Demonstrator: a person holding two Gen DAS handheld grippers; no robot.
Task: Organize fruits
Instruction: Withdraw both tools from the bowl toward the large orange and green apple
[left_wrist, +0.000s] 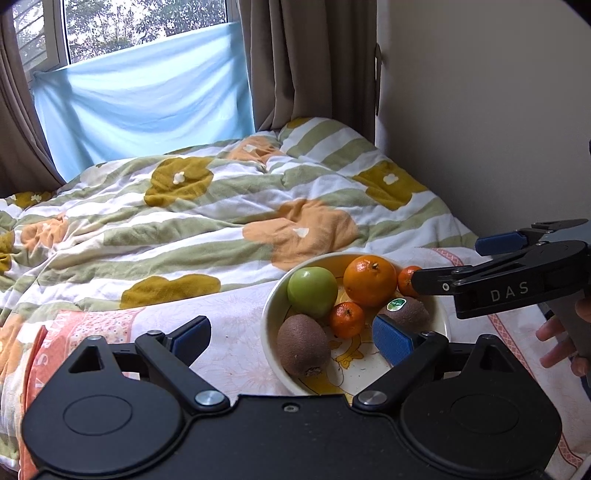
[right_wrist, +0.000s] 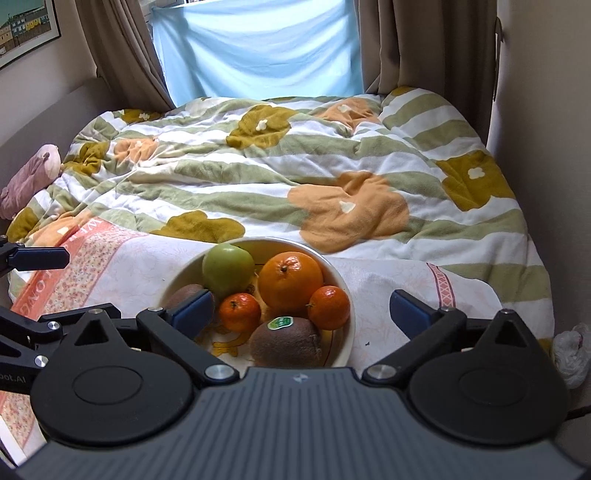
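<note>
Bowl (right_wrist: 341, 280) on bed (right_wrist: 388, 284): apple, orange, two tangerines, two kiwis. Left claw (left_wrist: 291, 338), right claw (right_wrist: 303, 314) both apart, empty. Probably take stickered kiwi (right_wrist: 286, 341); straddle squarely, close gently

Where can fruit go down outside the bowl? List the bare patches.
Bare pale sheet lies between the bowl and the pink-bordered edge, and more right of the bowl before the floral quilt. The bowl itself is crowded: apple, orange, kiwis, mandarins.

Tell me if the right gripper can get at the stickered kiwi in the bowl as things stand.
Probably yes: the right gripper is open, the stickered kiwi lies nearest it in the bowl, uncovered, though the small mandarins crowd it.
</note>
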